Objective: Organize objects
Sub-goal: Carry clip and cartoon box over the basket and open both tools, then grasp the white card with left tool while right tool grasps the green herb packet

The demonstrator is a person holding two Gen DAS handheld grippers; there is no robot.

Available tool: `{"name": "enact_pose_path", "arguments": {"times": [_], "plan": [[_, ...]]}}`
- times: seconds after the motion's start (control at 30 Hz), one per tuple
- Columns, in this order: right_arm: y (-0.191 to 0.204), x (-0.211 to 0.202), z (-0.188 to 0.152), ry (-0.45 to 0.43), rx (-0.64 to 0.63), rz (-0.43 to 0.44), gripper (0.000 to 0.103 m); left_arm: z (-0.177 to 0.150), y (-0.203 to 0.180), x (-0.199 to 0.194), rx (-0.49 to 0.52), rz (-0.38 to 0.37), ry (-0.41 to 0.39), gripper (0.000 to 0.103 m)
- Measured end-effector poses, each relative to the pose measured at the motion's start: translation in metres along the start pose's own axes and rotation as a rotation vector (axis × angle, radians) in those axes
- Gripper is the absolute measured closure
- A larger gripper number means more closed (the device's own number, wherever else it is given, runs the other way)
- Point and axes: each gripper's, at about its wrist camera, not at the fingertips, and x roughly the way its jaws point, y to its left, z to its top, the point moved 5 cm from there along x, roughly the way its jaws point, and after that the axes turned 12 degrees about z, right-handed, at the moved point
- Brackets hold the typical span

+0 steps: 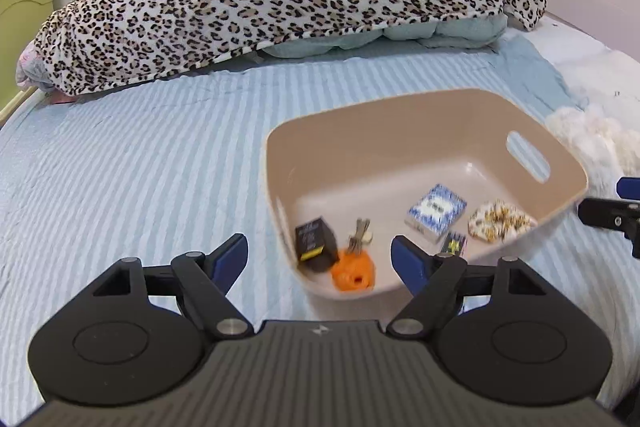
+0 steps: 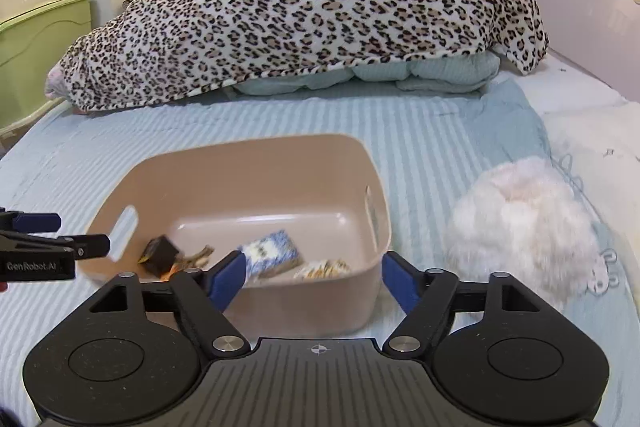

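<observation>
Beige bin of small items on the bed, both grippers empty.

The beige bin point(image 2: 240, 187) is seen just ahead of the right gripper point(image 2: 314, 281), holding a black box point(image 1: 314, 245), an orange toy point(image 1: 354, 273), a blue card pack point(image 1: 436, 213) and a patterned pouch point(image 1: 500, 223). It is judged light and rigid, best taken by rim or handle slot. The fluffy white item point(image 2: 520, 227), ahead and right, is judged soft. The left gripper point(image 1: 320, 259) is spread wide too.
</observation>
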Motion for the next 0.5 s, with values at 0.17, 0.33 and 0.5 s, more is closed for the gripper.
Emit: {"name": "enact_pose_path", "arguments": {"times": [0.17,0.33,0.5], "plan": [[0.010,0.000,-0.032,0.065,-0.001,0.019,0.024,-0.030,0.003,-0.008,0.020,-0.011,0.020,0.018],[0.018,0.011,-0.063,0.132,0.030,0.039,0.022,-0.061,-0.001,0.004,0.041,-0.017,0.078,0.018],[0.027,0.026,-0.083,0.182,0.045,0.059,0.022,-0.082,-0.003,0.020,0.028,-0.027,0.129,0.018]]}}
